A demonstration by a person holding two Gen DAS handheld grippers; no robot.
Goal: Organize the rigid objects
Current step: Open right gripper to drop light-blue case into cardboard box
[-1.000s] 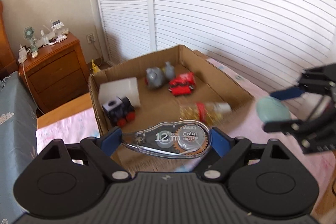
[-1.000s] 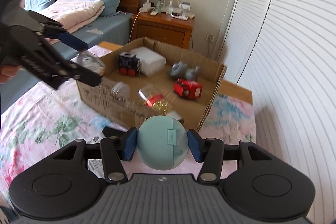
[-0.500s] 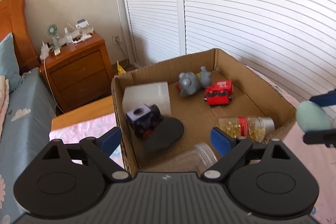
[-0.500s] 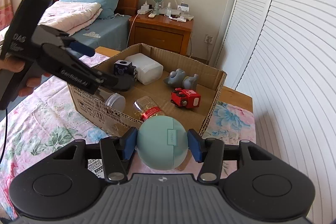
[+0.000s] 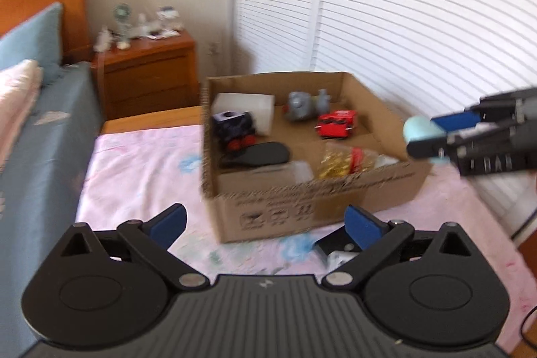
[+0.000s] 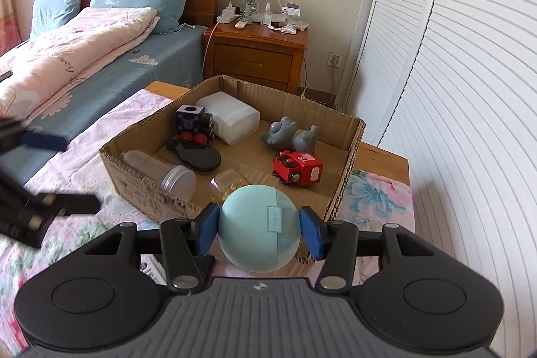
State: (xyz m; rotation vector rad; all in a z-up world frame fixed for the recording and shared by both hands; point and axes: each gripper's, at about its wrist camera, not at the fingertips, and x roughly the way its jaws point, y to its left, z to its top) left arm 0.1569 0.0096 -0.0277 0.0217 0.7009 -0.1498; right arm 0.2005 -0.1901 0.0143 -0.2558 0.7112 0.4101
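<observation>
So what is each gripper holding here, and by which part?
The right gripper clamps the round teal case by its two sides. The left gripper holds nothing; its jaws have just been opening and stand empty.

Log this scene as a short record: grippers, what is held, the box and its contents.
left gripper: open, empty; jaws have just been opening
right gripper: shut on teal case
box: cardboard, open top, on floral cloth
in box: red toy, grey figure, white tub, blue block toy, black oval, clear jar
</observation>
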